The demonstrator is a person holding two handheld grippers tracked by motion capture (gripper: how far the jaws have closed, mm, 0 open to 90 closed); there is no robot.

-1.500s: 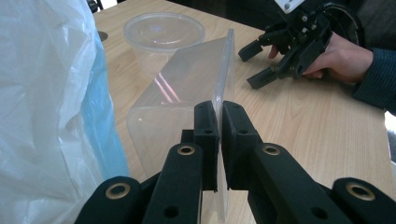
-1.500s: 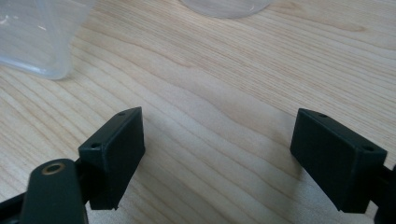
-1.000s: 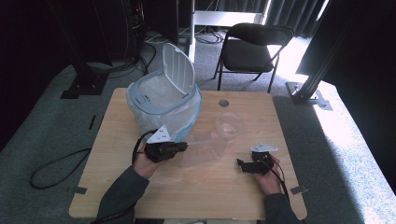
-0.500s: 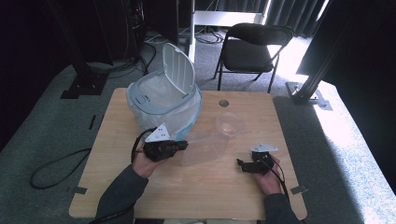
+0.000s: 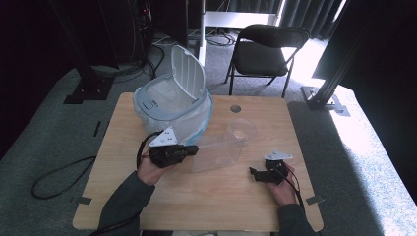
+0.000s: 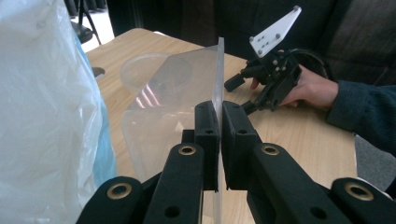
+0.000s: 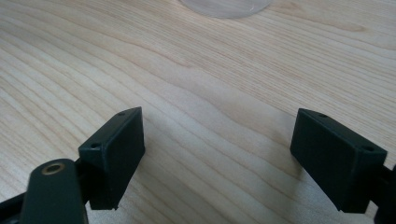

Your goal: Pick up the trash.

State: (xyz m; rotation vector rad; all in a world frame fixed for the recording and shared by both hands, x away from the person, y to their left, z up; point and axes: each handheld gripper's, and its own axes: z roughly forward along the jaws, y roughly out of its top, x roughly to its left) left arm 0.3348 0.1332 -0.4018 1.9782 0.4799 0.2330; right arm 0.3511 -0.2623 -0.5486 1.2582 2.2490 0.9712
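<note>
My left gripper (image 5: 193, 149) (image 6: 220, 125) is shut on the thin wall of a clear plastic container (image 5: 217, 153) (image 6: 161, 105). The container hangs tilted a little above the wooden table (image 5: 216, 201), just right of that gripper. My right gripper (image 5: 253, 173) (image 7: 233, 149) rests low over bare wood at the right, its jaws wide open with nothing between them. It also appears beyond the container in the left gripper view (image 6: 240, 95), held by a hand (image 6: 313, 88).
A white bin (image 5: 169, 105) lined with a pale blue bag (image 6: 42, 107) stands at the table's back left, its lid (image 5: 189, 73) raised. A clear round cup (image 5: 241, 130) (image 6: 135, 70) sits behind the container. A black chair (image 5: 268, 54) stands beyond the table.
My left gripper has risen slightly with the clear container held in it. The right gripper has stayed where it was.
</note>
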